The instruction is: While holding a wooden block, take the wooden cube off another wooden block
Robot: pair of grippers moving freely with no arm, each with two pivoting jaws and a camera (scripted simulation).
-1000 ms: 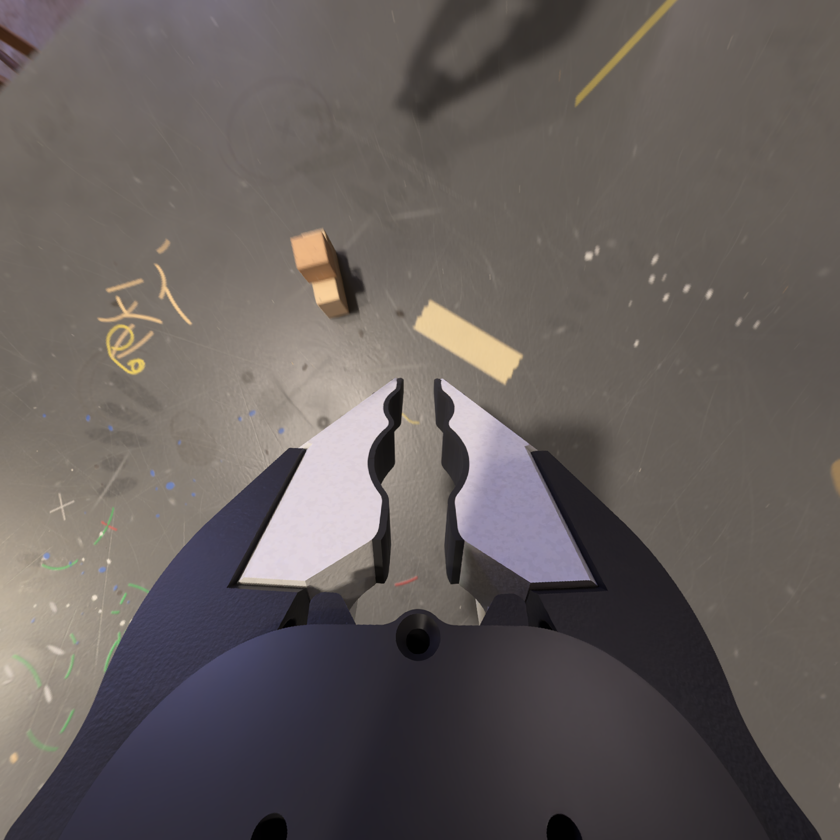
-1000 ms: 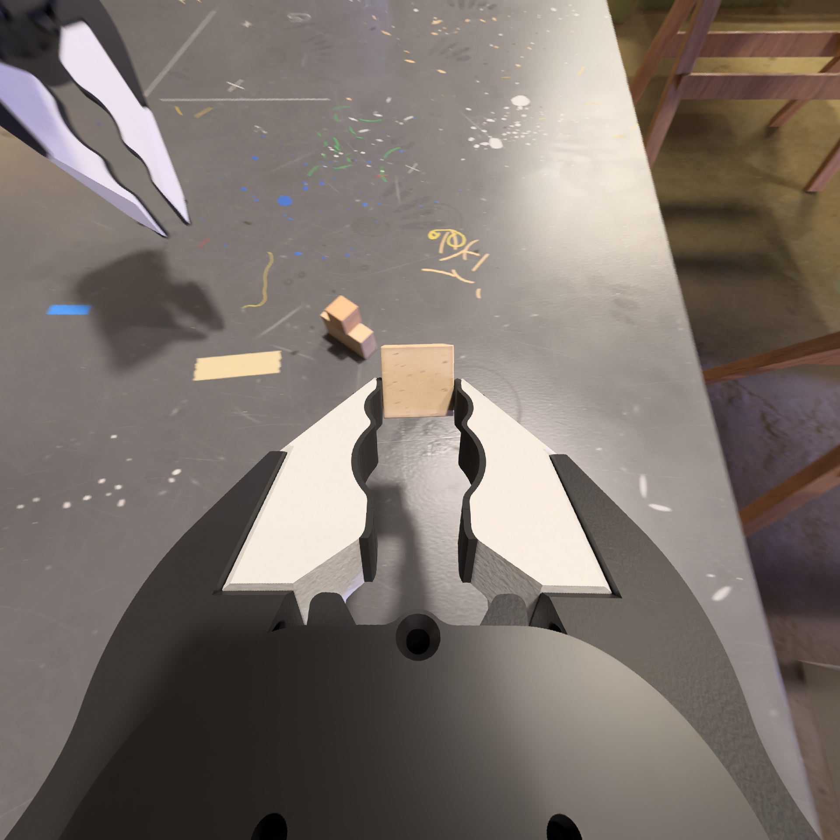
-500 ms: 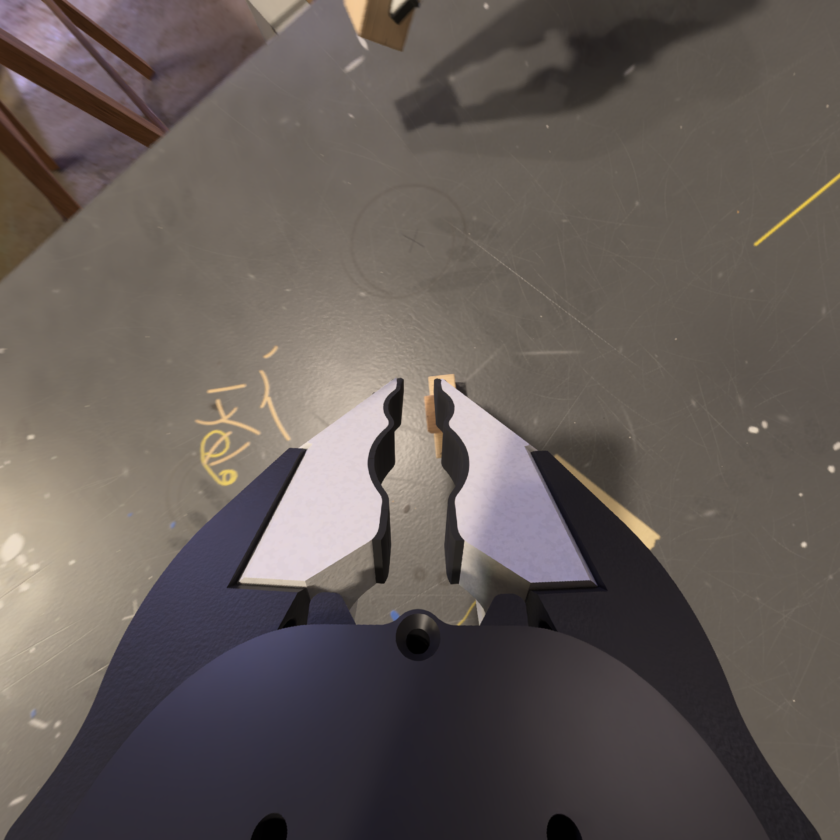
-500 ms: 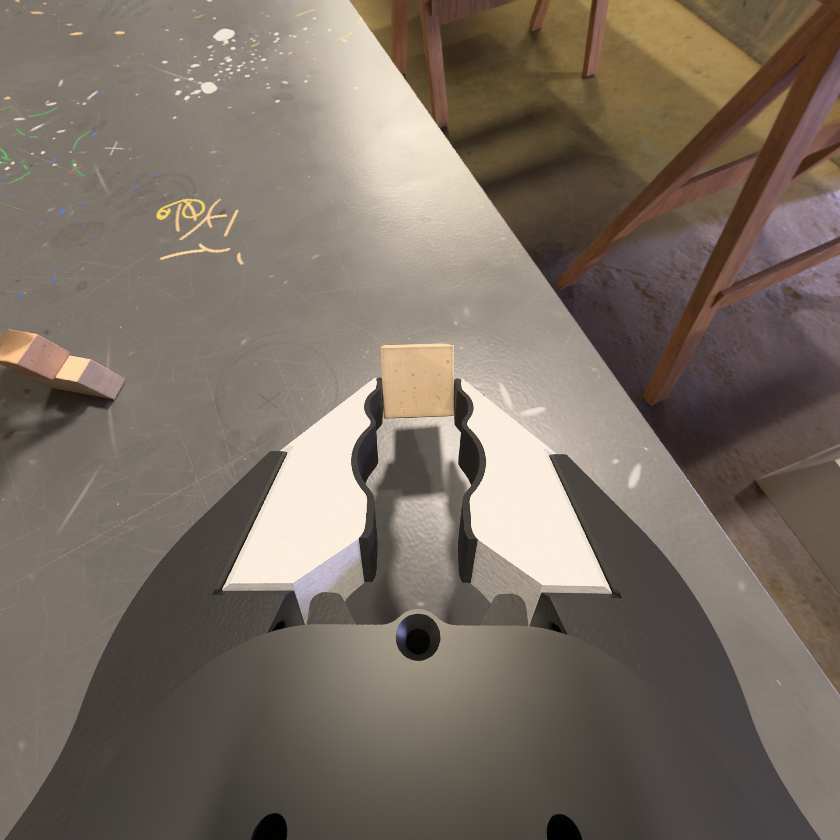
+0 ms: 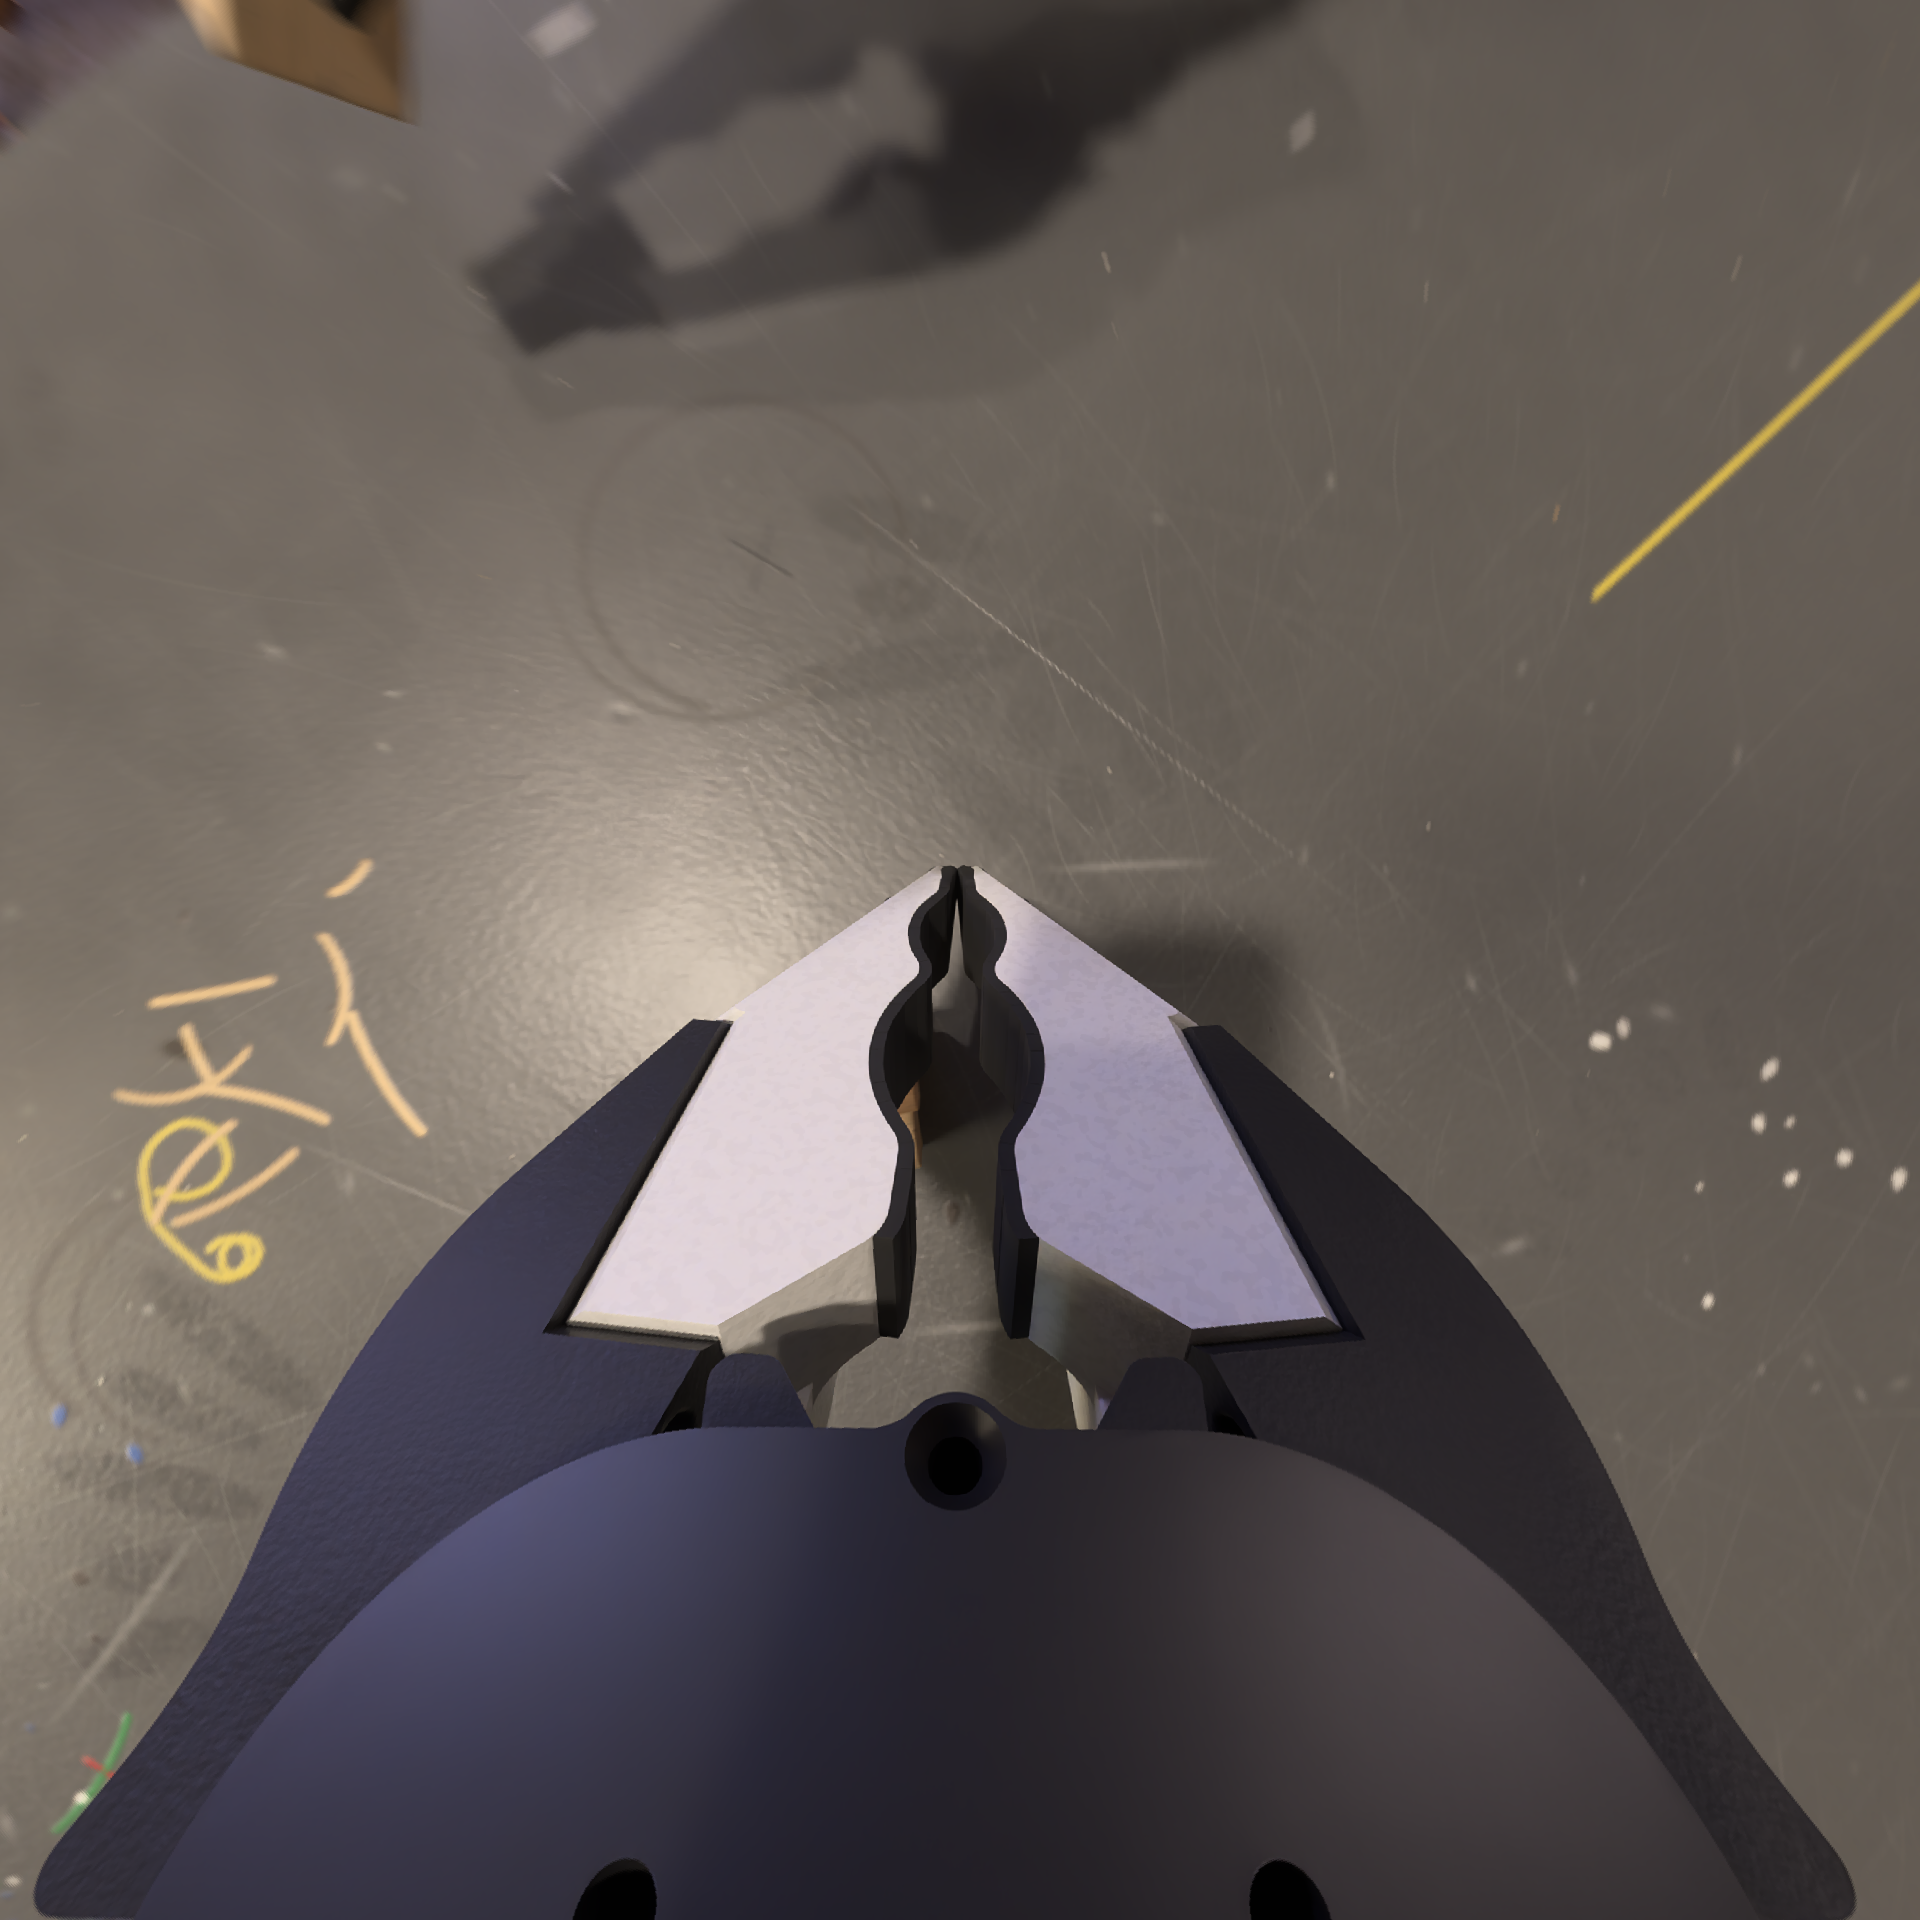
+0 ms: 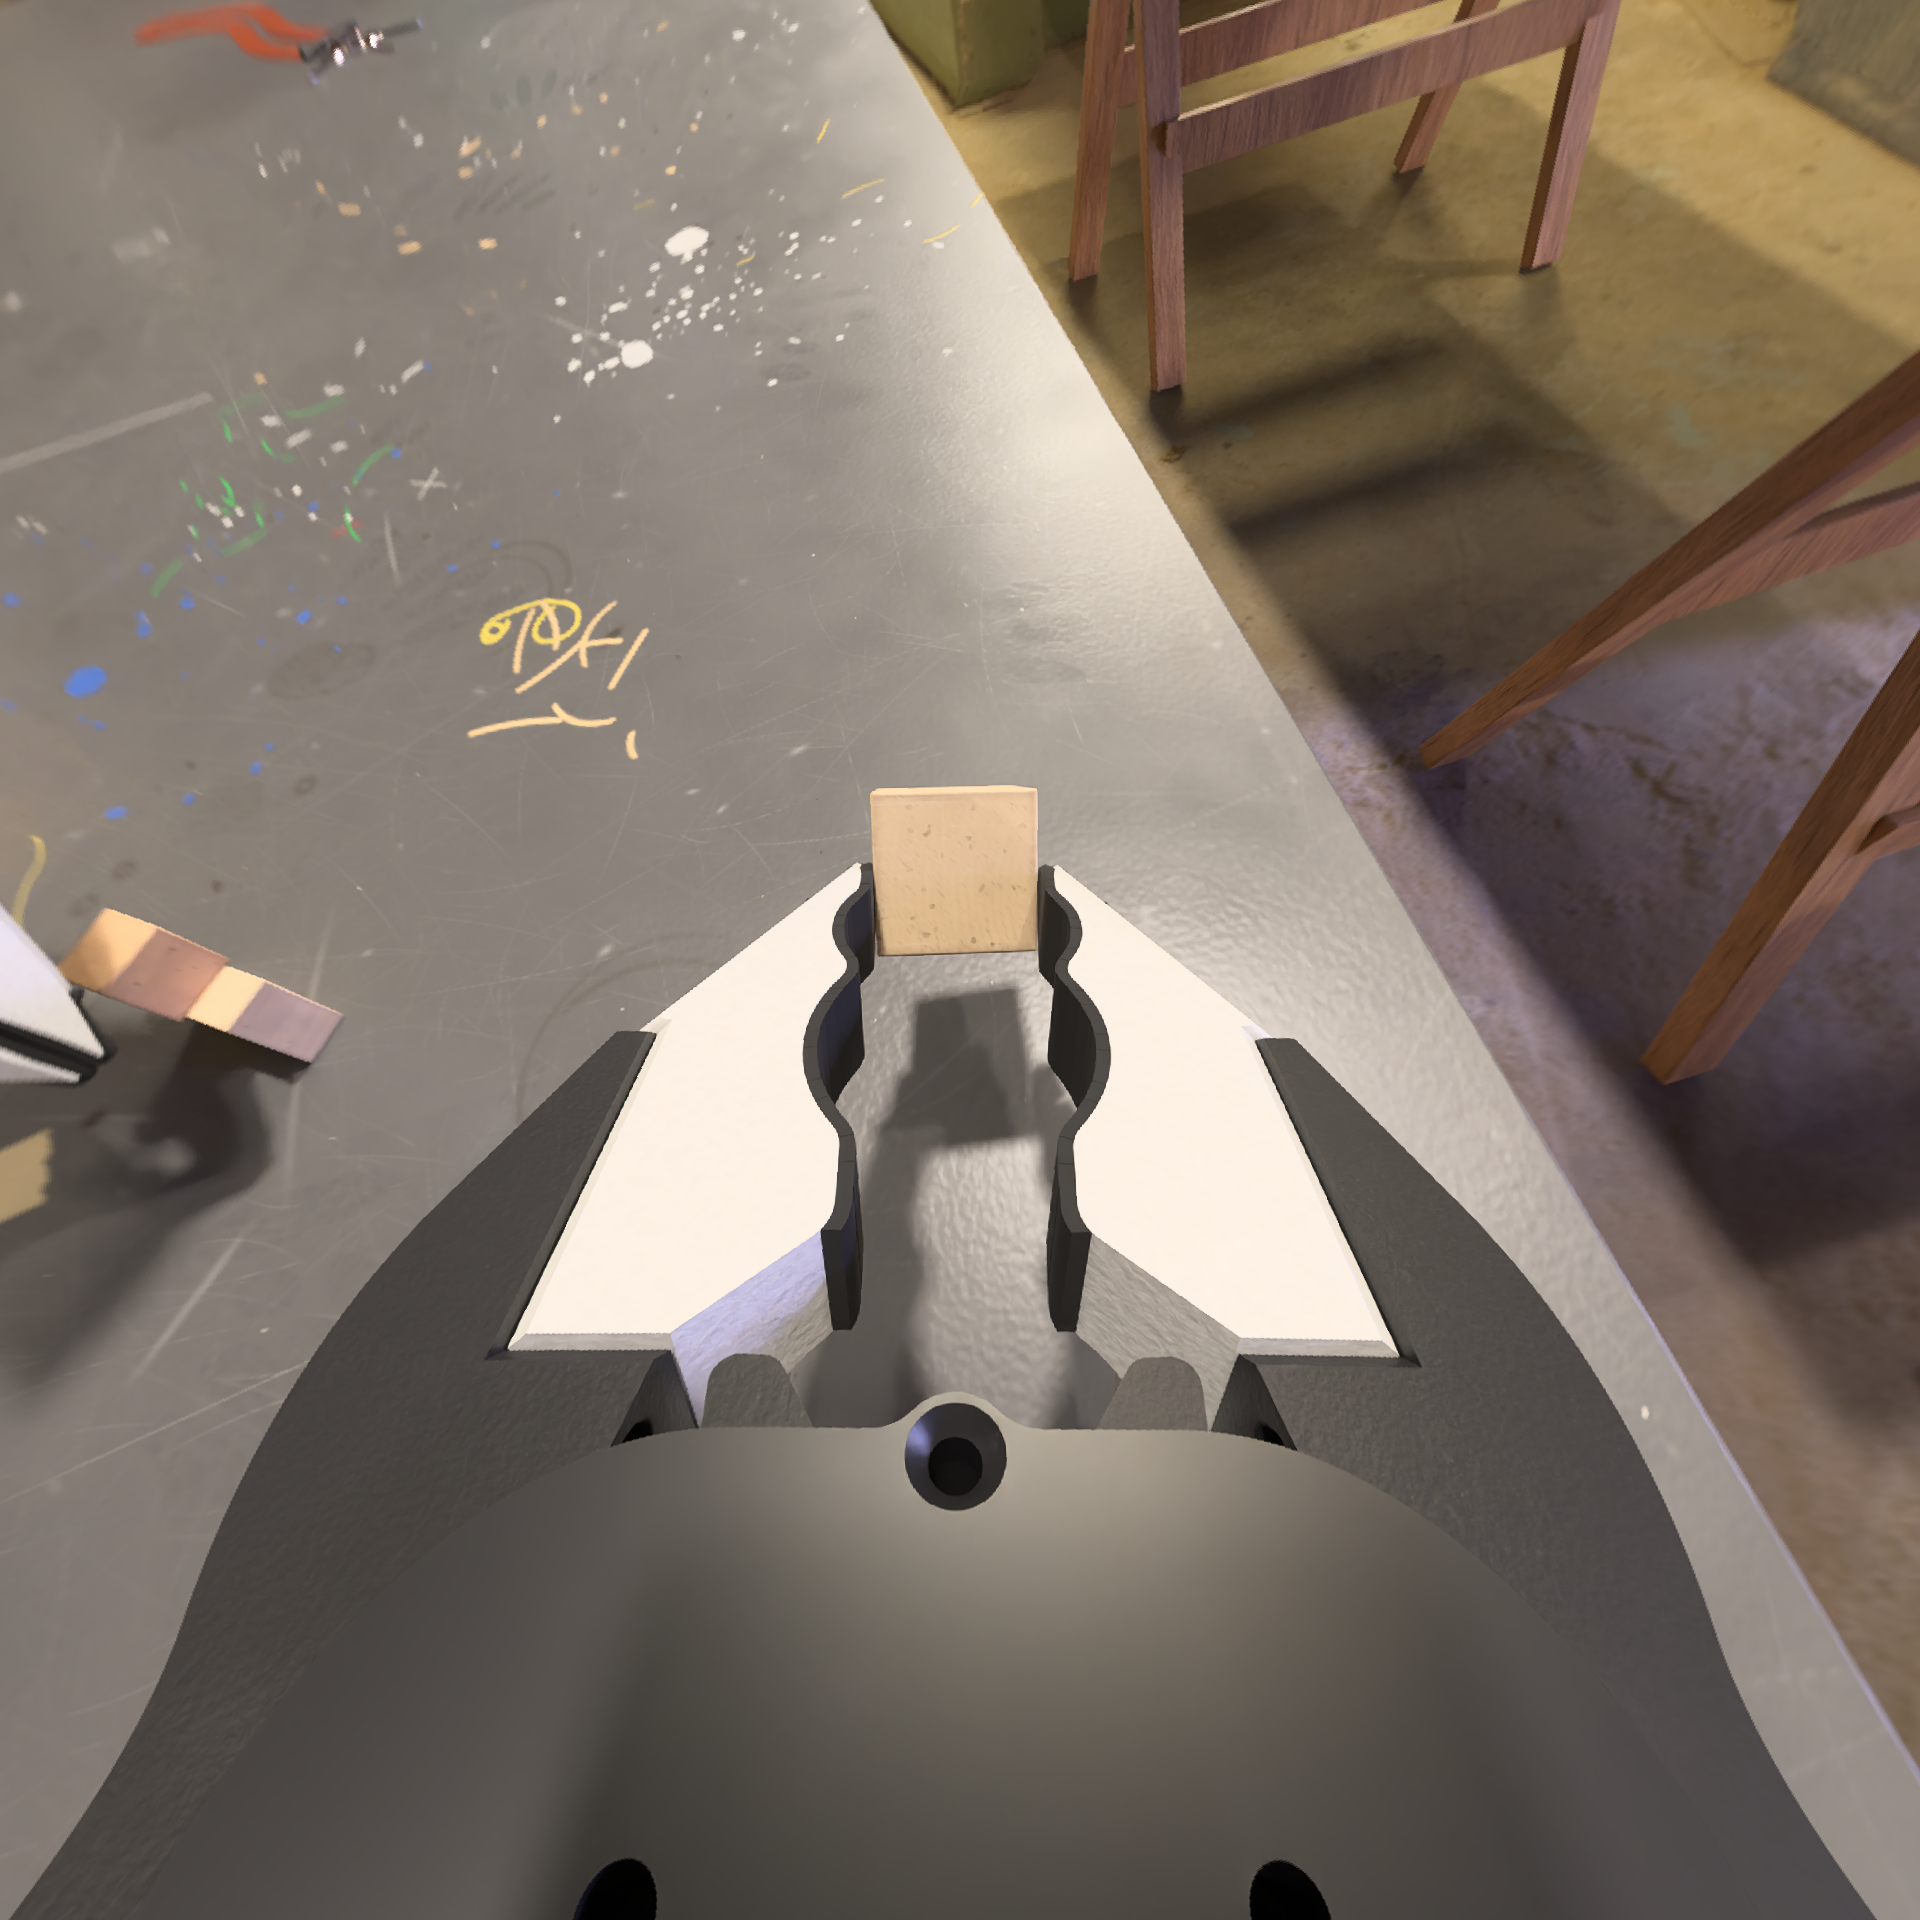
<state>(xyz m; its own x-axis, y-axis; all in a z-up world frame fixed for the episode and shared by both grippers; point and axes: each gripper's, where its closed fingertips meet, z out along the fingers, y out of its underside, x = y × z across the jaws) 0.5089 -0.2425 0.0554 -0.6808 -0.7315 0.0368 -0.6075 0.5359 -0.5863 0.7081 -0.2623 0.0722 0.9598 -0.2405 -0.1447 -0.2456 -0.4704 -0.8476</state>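
Observation:
My right gripper (image 6: 954,878) is shut on a pale wooden block (image 6: 954,871) and holds it above the grey table (image 6: 790,540) near its right edge. That block also shows at the top left of the left wrist view (image 5: 312,47). The wooden cube (image 6: 145,958) sits on another wooden block (image 6: 265,1013) at the far left. My left gripper (image 5: 954,875) has its tips pressed together with nothing between them. Only a sliver of wood (image 5: 912,1127) shows below it, through the gap between its fingers. In the right wrist view its fingertips (image 6: 47,1023) are right beside the cube.
The table edge runs diagonally on the right, with wooden chairs (image 6: 1340,125) and wooden legs (image 6: 1766,582) on the floor beyond. A red-handled tool (image 6: 260,29) lies far back. A piece of tan tape (image 6: 21,1179) lies at the left edge. Yellow scribbles (image 5: 239,1091) mark the table.
My left gripper's jaws have gone from slightly apart to closed, and it has moved forward over the stack. My right gripper has shifted a little, still holding its block.

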